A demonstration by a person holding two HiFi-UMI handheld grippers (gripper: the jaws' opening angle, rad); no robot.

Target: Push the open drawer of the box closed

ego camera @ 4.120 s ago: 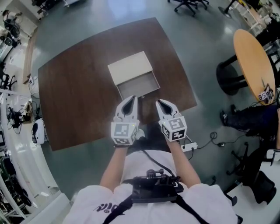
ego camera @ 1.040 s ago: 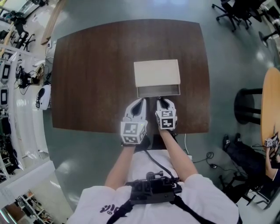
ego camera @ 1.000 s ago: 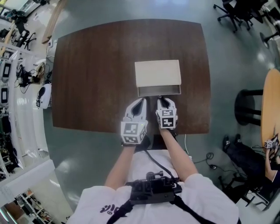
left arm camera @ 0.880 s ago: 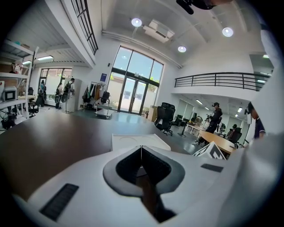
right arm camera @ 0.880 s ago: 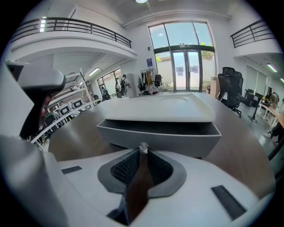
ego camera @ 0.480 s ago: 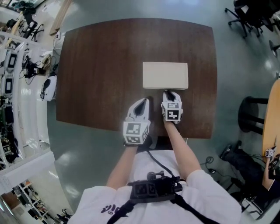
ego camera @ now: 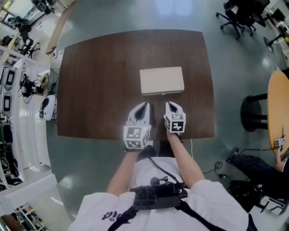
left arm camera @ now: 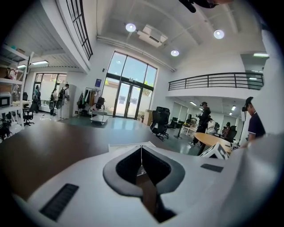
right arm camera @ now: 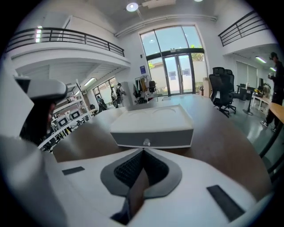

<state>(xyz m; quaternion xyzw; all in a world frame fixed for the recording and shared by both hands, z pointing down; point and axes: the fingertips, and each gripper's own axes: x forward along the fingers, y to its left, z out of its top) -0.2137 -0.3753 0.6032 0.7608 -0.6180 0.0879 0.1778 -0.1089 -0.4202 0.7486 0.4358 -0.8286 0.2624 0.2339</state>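
Note:
The pale box [ego camera: 161, 80] sits on the dark wooden table [ego camera: 99, 76], right of centre, with its drawer in flush. In the right gripper view the drawer front [right arm camera: 153, 138] and its small knob [right arm camera: 147, 142] face me. My right gripper [ego camera: 169, 104] hovers just short of that front; its jaws have just been closing and are now shut, with nothing between them [right arm camera: 143, 151]. To its left my left gripper [ego camera: 144, 104] is shut and empty too [left arm camera: 141, 148], and only the box's pale top edge [left arm camera: 126, 145] shows past it.
The table's near edge [ego camera: 135, 136] runs under both grippers. A round light-wood table [ego camera: 276, 103] and a black stool [ego camera: 253, 113] stand at the right. Office chairs [ego camera: 244, 13] are at the back right, and benches with equipment [ego camera: 18, 90] line the left.
The drawer stood partly open a second ago and is now flush with the box. The right gripper pressed against its front, then drew back a little and shut its jaws.

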